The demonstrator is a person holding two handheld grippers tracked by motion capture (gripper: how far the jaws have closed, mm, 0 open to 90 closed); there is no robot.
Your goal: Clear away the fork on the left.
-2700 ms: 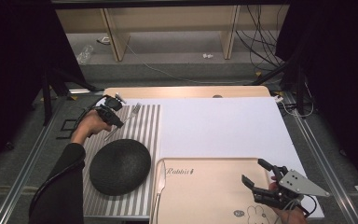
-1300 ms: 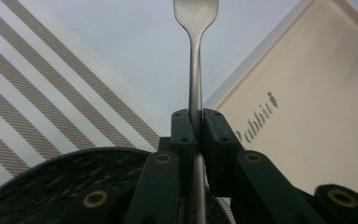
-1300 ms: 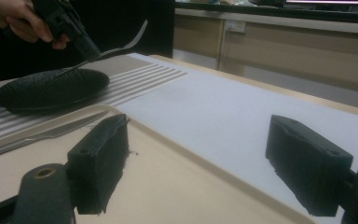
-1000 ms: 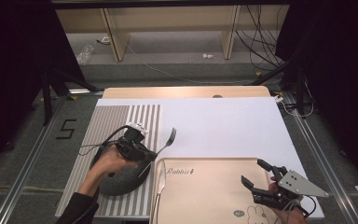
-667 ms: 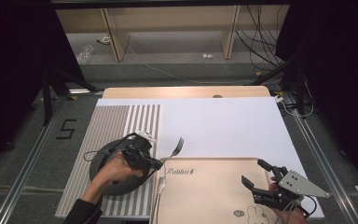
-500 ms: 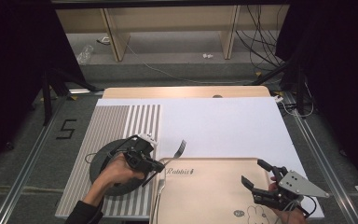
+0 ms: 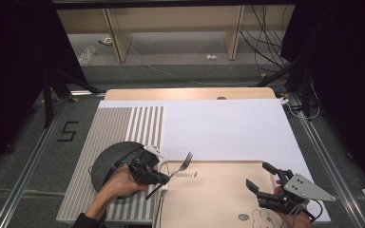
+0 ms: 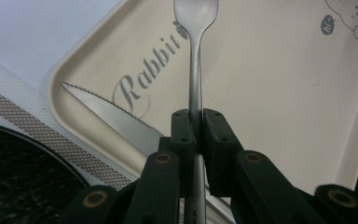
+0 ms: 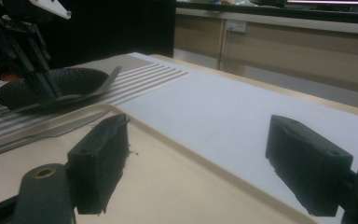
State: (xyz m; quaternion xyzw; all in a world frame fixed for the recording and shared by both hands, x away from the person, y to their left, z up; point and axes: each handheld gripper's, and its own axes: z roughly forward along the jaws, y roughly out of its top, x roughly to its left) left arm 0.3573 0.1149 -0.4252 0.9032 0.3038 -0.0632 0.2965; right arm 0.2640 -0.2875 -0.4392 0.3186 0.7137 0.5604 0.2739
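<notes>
The left tool (image 7: 159, 178) is clenched on a fork (image 8: 195, 70), gripping its handle with the tines pointing ahead over the near-left corner of a beige tray (image 7: 218, 199) printed "Rabbit". A serrated knife (image 8: 109, 116) lies in the tray just left of the jaws, and a dark plate (image 7: 109, 159) sits behind and to the left. The right tool (image 7: 266, 183) rests over the tray's other end, jaws spread wide apart and grasping nothing.

Beige tray (image 7: 209, 199), striped mat (image 7: 123, 128) (plate (image 7: 109, 161) seemingly black).
</notes>
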